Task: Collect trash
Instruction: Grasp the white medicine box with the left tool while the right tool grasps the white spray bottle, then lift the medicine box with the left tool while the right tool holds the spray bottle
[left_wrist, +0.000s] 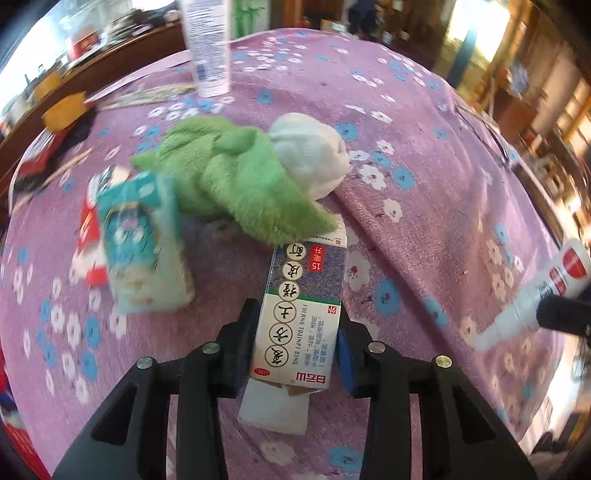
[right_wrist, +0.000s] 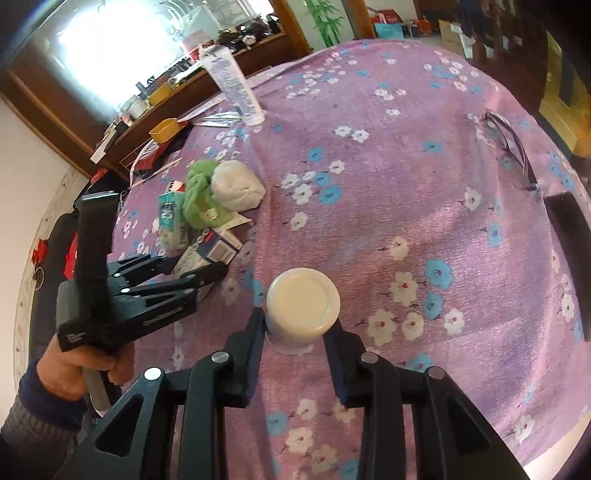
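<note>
My left gripper (left_wrist: 297, 332) is shut on a white and blue medicine carton (left_wrist: 303, 306) with Chinese print, lying on the purple flowered cloth (left_wrist: 424, 206). Its far end sits under a green towel (left_wrist: 236, 181). A white cloth ball (left_wrist: 310, 155) and a teal tissue pack (left_wrist: 144, 240) lie just beyond. My right gripper (right_wrist: 297, 332) is shut on a small white bottle (right_wrist: 301, 302) seen from its cap end. The left gripper (right_wrist: 199, 275) and the carton (right_wrist: 192, 260) also show in the right wrist view.
A tall white tube (left_wrist: 208, 44) stands at the far edge of the table. A red and white box (left_wrist: 88, 236) lies left of the tissue pack. Eyeglasses (right_wrist: 509, 151) lie far right. A yellow tub (right_wrist: 164, 131) sits at the back.
</note>
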